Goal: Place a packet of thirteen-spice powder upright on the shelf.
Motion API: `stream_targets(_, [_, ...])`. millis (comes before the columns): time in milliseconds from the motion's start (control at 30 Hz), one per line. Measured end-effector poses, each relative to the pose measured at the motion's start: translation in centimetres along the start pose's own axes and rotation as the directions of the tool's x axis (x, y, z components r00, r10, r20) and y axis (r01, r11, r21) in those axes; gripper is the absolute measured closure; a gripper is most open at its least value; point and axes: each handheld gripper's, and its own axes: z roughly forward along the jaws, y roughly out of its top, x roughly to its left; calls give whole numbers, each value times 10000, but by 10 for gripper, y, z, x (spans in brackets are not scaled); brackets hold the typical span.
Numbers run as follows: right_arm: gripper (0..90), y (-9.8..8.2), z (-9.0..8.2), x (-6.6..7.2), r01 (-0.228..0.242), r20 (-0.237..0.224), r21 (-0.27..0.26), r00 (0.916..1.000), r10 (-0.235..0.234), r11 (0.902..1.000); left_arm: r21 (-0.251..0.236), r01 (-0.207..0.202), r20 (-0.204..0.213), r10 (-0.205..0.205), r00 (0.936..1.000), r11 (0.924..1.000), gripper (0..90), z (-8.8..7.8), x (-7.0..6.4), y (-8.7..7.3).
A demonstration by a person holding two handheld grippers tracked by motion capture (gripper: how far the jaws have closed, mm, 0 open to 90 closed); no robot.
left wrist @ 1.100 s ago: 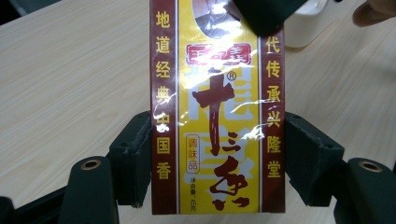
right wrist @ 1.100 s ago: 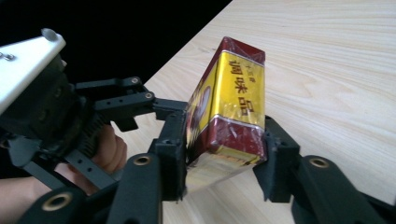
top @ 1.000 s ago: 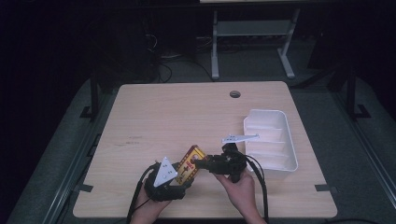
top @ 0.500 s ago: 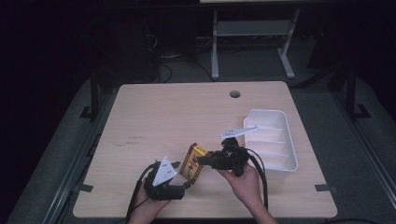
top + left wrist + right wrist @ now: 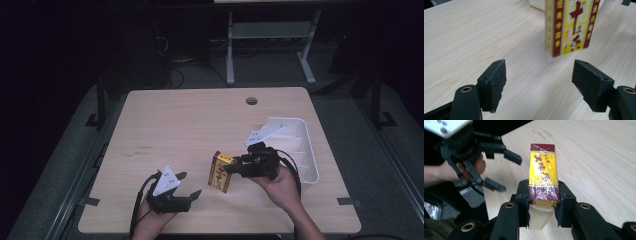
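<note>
A yellow and red box (image 5: 221, 171) is held by the right gripper (image 5: 231, 166) above the wooden table (image 5: 200, 120).

The box is clamped at one end between the two black jaws of the right gripper, and it is lifted off the table surface. The left gripper (image 5: 186, 185) is seen near the front edge, its jaws spread wide apart and empty, just beside the box. A white tray (image 5: 306, 150) is placed at the right side.
</note>
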Motion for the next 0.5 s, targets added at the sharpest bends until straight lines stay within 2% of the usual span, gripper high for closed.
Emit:
stream_targets(133, [675, 2, -6, -7, 209, -370, 244, 9991, -200, 9995, -58, 288, -63, -288, 9996, 9996, 265, -4, 7, -2])
stream_targets(233, [675, 4, -10, -11, 418, -261, 483, 9988, -406, 9980, -72, 391, -40, -392, 9992, 9992, 265, -5, 9, -3])
stream_targets(367, [675, 5, -16, -17, 557, -393, 512, 9978, -538, 9971, -63, 590, -12, -590, 9983, 9982, 262, -6, 15, -5])
stream_targets(500, [675, 6, -21, -21, 766, -318, 606, 9967, -748, 9952, -57, 825, 36, -825, 9966, 9966, 255, -6, 21, -6])
